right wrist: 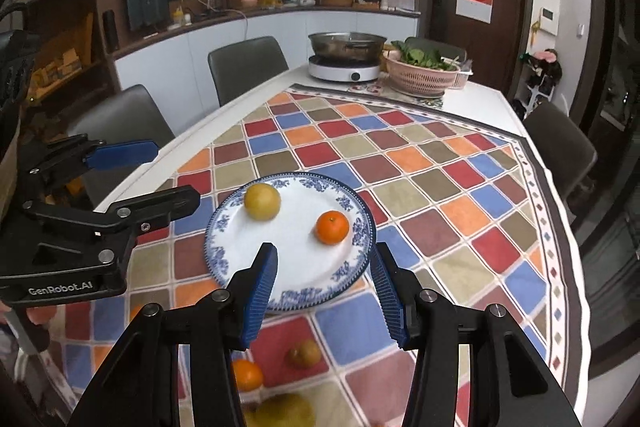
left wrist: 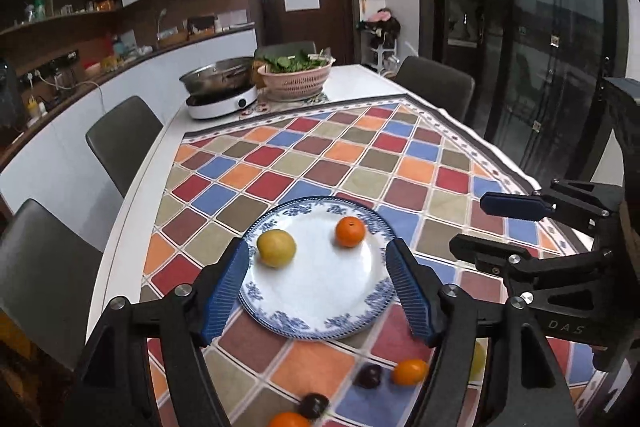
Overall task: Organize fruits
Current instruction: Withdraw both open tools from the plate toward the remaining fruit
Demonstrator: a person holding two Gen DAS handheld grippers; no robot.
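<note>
My left gripper point(left wrist: 318, 275) hangs over the near half of the blue-patterned plate point(left wrist: 320, 303), its blue pads spread wide and holding nothing. My right gripper point(right wrist: 324, 283) is likewise spread and empty above the plate's near rim point(right wrist: 304, 297). In the left wrist view the right gripper point(left wrist: 480, 225) shows at about 3 o'clock, jaws parted; in the right wrist view the left gripper point(right wrist: 156, 173) sits at 9 o'clock, also parted.

On the plate lie two fruits, well apart: a yellow fruit point(left wrist: 276, 248) at about 10 o'clock of the plate and an orange point(left wrist: 350, 231) at about 1 o'clock. Off the plate, at 6 o'clock toward me on the checkered tablecloth point(left wrist: 360, 155), I see another orange point(left wrist: 409, 371) beside a dark fruit point(left wrist: 369, 375), plus a second dark fruit point(left wrist: 314, 405) touching a third orange point(left wrist: 289, 419).

At 12 o'clock, at the table's far end, stand a steel pot point(left wrist: 218, 75) on a white cooker point(left wrist: 222, 103) and a pink basket point(left wrist: 296, 77) of greens.
</note>
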